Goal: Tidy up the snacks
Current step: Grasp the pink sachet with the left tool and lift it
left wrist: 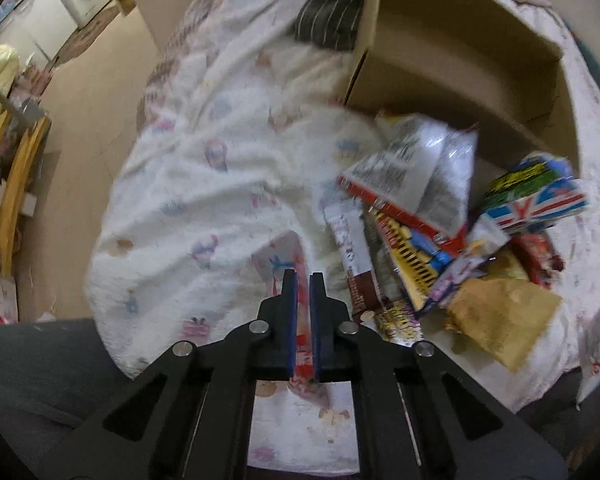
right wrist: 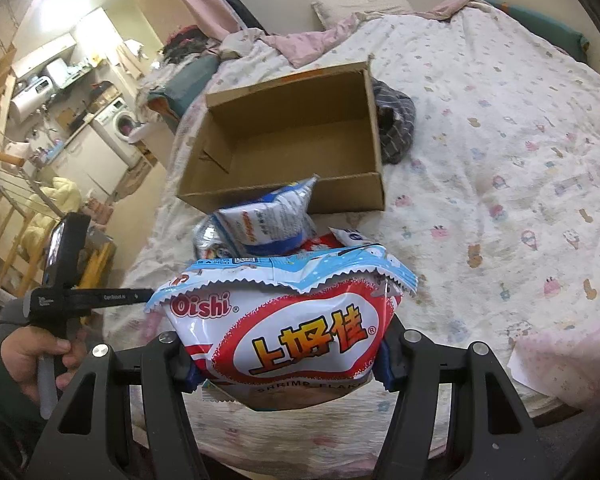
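Snacks heap beside the cardboard box in the left view, left tongs pinching a thin packet; only the right view shows right tongs clamping the Oishi bag.

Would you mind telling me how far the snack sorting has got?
Nothing looks done: the box shows no snacks inside. In hand: the right gripper holds an Oishi bag, and the left gripper pinches a thin packet. Left: the snack pile on the bed beside the box.
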{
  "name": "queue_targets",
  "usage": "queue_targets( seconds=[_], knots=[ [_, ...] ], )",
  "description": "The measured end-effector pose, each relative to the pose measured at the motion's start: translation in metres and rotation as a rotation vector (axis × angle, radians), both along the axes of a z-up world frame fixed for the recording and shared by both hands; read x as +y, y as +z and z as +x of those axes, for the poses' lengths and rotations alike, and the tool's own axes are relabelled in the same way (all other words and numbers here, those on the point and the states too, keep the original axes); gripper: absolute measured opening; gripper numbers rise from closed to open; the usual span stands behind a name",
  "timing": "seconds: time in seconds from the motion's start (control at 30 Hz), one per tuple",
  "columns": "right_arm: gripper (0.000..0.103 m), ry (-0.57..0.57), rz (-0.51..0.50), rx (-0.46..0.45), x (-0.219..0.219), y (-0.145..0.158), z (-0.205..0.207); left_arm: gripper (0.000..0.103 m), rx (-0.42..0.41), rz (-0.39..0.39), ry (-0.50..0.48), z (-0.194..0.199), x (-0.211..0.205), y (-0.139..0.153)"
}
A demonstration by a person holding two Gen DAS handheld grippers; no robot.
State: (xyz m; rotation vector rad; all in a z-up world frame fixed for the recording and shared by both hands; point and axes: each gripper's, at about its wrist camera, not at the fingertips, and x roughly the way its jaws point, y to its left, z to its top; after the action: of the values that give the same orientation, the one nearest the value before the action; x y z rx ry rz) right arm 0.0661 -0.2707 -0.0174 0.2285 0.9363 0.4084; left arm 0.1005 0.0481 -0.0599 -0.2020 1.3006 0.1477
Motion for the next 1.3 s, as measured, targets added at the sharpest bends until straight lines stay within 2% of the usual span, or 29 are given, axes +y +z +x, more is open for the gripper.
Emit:
queue_targets(
  seconds=[0.03,0.17,0.23,0.27,0.33,0.4,0.43,0.47,0.57,0.67,0.87,0.93,1.1,1.17,1.23,1.27,1.3],
  knots=[
    [0.065,0.006,0.005,0.008,0.001,0.002,0.002,0.003,-0.010,-0.006,0.001,-0.002,0.000,0.001],
    [0.065,0.013,0.017,0.021,0.005,0.014,0.014,0.003,-0.088,-0.046,-0.017,-0.003,0.006,0.036],
    [0.065,0.019,0.014,0.003,0.010,0.023,0.020,0.003,-0.118,-0.036,-0.039,-0.001,0.004,0.045],
    [0.065,0.020,0.004,-0.008,0.012,0.026,0.022,0.003,-0.121,-0.005,-0.053,0.004,0.001,0.047],
    [0.065,0.025,-0.012,-0.033,0.017,0.031,0.028,0.006,-0.049,-0.010,-0.062,0.008,0.001,0.029],
    [0.065,0.022,-0.002,-0.032,0.018,0.029,0.032,0.033,0.044,-0.099,-0.028,0.007,0.014,-0.004],
    [0.065,0.020,0.004,-0.024,0.018,0.025,0.034,0.058,0.067,-0.114,-0.007,0.005,0.018,-0.013],
    [0.065,0.017,0.005,-0.015,0.018,0.021,0.036,0.062,0.098,-0.117,0.033,0.001,0.023,-0.030],
    [0.065,0.010,-0.005,0.029,0.018,0.005,0.038,0.062,0.181,-0.146,0.070,-0.006,0.026,-0.062],
    [0.065,0.008,-0.006,0.059,0.016,-0.005,0.038,0.062,0.230,-0.155,0.076,-0.011,0.021,-0.080],
    [0.065,-0.001,-0.007,0.072,0.013,-0.011,0.040,0.060,0.227,-0.079,0.046,-0.001,0.003,-0.093],
    [0.065,-0.004,-0.004,0.068,0.014,-0.010,0.040,0.051,0.206,-0.053,0.015,0.000,-0.005,-0.090],
    [0.065,-0.005,-0.015,0.054,0.013,-0.009,0.036,0.043,0.189,-0.058,0.008,-0.006,-0.009,-0.079],
    [0.065,-0.011,-0.009,0.060,0.011,-0.009,0.036,0.032,0.171,-0.056,0.001,-0.010,-0.010,-0.069],
    [0.065,-0.016,-0.004,0.058,0.010,-0.008,0.036,0.027,0.155,-0.053,-0.006,-0.009,-0.011,-0.055],
    [0.065,-0.017,-0.002,0.055,0.009,-0.008,0.035,0.020,0.149,-0.057,-0.006,-0.008,-0.010,-0.051],
    [0.065,-0.016,-0.002,0.052,0.009,-0.007,0.035,0.019,0.146,-0.066,-0.003,-0.008,-0.009,-0.047]
  ],
)
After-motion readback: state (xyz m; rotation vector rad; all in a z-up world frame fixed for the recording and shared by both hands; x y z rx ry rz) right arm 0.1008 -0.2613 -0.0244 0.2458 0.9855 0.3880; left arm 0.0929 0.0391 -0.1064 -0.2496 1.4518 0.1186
